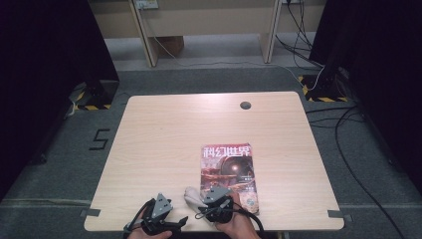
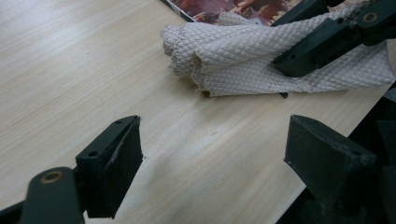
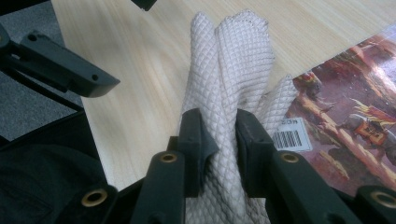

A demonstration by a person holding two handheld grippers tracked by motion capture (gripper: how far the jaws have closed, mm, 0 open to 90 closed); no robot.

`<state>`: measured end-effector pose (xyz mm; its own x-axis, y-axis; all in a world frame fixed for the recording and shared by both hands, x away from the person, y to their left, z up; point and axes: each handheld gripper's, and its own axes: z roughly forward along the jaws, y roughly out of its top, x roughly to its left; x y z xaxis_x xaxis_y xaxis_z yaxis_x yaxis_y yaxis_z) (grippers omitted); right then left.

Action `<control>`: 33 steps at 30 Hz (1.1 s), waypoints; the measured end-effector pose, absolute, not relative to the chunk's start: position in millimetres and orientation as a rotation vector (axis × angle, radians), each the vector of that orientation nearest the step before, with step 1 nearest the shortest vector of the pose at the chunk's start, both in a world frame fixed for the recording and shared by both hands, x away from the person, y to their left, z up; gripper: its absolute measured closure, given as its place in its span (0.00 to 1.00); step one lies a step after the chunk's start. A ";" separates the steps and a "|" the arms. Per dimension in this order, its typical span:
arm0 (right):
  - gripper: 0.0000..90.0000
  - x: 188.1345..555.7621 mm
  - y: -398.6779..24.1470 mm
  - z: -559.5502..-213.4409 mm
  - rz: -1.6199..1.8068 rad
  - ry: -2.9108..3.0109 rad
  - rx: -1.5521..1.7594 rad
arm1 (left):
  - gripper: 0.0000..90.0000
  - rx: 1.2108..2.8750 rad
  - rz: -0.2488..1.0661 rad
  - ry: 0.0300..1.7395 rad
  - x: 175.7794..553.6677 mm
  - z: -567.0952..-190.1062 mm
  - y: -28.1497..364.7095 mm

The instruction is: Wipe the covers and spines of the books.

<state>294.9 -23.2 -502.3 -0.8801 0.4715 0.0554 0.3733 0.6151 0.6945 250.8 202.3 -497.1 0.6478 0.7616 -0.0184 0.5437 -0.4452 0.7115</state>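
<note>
Cloth pinched beside the magazine at the table's near edge.

Left of the magazine [image 1: 228,172], the left gripper [image 2: 210,158] hangs with its jaws spread, holding nothing, over bare table [image 1: 164,134]. Nearer the magazine, the right gripper [image 3: 219,140] is clenched on a bunched white cloth [image 3: 229,70], which lies at the magazine's lower left corner, partly overlapping it.

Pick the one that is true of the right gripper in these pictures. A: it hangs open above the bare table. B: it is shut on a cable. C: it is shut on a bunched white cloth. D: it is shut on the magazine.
C: in the right gripper view, the right gripper has both pads pressed on the bunched white cloth, with the magazine lying flat beside it.
</note>
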 end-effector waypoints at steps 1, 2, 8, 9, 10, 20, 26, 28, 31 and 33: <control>0.82 295.2 -23.2 -502.1 1.113 2.705 0.706 | 0.20 2.160 0.399 1.011 250.9 -497.2 202.4; 0.82 296.1 -23.1 -501.7 1.111 2.711 0.703 | 0.20 2.160 0.399 1.011 250.9 -497.2 202.4; 0.83 296.1 -23.0 -501.7 1.112 2.708 0.713 | 0.20 2.161 0.397 1.013 251.0 -497.4 202.9; 0.83 294.9 -22.4 -501.5 1.111 2.719 0.715 | 0.20 2.161 0.397 1.015 251.0 -497.5 202.9; 0.83 294.0 -21.7 -501.8 1.120 2.720 0.704 | 0.20 2.160 0.398 1.016 250.9 -497.5 202.9; 0.82 296.6 -25.1 -500.1 1.090 2.716 0.711 | 0.20 2.161 0.400 1.013 250.7 -497.2 203.2; 0.82 303.3 -39.7 -500.3 1.085 2.682 0.774 | 0.20 2.161 0.403 1.017 251.0 -497.5 203.2; 0.82 301.9 -38.7 -500.0 1.076 2.680 0.762 | 0.20 2.162 0.403 1.018 251.3 -497.6 203.3; 0.82 297.7 -34.0 -500.5 1.083 2.685 0.748 | 0.20 2.161 0.402 1.017 251.5 -497.8 203.3; 0.82 295.1 -30.8 -500.7 1.091 2.699 0.727 | 0.20 2.162 0.401 1.017 251.5 -498.0 203.2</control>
<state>295.1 -30.8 -500.7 -0.8732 0.4850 0.0487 0.3826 0.6200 0.6850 251.5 203.2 -498.0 0.6433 0.7654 -0.0177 0.5475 -0.4438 0.7095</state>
